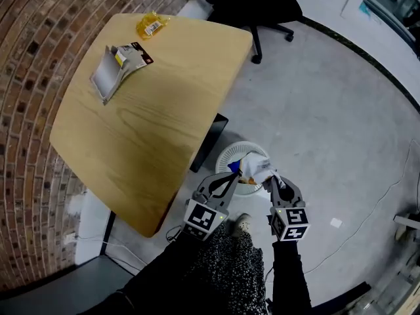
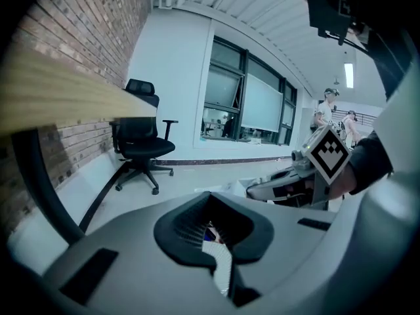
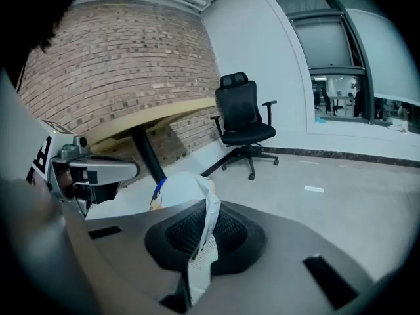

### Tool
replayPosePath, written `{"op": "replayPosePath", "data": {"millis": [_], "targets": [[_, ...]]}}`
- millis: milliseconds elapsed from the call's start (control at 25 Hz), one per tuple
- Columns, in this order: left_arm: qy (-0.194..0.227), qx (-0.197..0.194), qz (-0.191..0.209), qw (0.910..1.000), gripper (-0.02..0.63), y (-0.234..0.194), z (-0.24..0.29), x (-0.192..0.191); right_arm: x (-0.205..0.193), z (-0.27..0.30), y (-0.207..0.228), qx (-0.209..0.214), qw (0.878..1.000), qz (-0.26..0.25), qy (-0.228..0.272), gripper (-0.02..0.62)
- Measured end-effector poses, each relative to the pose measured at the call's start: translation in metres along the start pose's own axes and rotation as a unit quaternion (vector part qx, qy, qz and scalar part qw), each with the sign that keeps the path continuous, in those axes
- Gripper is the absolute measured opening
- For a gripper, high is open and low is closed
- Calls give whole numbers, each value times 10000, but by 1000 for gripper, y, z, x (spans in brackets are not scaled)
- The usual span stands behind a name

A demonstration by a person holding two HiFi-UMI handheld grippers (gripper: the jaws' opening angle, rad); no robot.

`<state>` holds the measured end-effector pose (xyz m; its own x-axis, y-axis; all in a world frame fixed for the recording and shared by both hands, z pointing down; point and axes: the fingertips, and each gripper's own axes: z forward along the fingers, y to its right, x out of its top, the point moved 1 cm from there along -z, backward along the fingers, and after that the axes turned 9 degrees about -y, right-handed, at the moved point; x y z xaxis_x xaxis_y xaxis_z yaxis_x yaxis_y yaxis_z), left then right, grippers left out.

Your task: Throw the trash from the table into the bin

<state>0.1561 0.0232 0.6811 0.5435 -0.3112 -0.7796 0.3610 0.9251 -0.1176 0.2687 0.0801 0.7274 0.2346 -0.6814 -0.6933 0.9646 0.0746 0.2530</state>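
In the head view, the left tool point(image 1: 233, 174) and the right tool point(image 1: 271, 180) hung over the white bin point(image 1: 225, 155) on the floor beside the tabletop point(image 1: 151, 130). Each pinched one end of a white wrapper point(image 1: 254, 168). Only the tools' own views showed the jaws pressed tight on it. Only the head view showed a silver packet point(image 1: 117, 69) and a yellow wrapper point(image 1: 152, 25) lying on the tabletop.

Black office chair point(image 1: 254, 2) near brick wall point(image 1: 26, 77)

Wrapper point(image 2: 223, 265) clamped in left tool point(image 2: 211, 233)
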Motion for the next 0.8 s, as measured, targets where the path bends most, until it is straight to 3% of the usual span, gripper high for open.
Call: {"op": "replayPosePath", "data": {"millis": [320,560,800], "targets": [[-83,-3,-100,9999,5,-18,49,-52,-53,57,15,-21,9996,35,-287,15],[-181,87,-506,9985,5,-22,69,-94,-87,85,21,-120,9988,135,-449,17],[-269,32,-671,9974,6,-20,82,-116,-108,100,23,-184,9978,294,-563,17]]}}
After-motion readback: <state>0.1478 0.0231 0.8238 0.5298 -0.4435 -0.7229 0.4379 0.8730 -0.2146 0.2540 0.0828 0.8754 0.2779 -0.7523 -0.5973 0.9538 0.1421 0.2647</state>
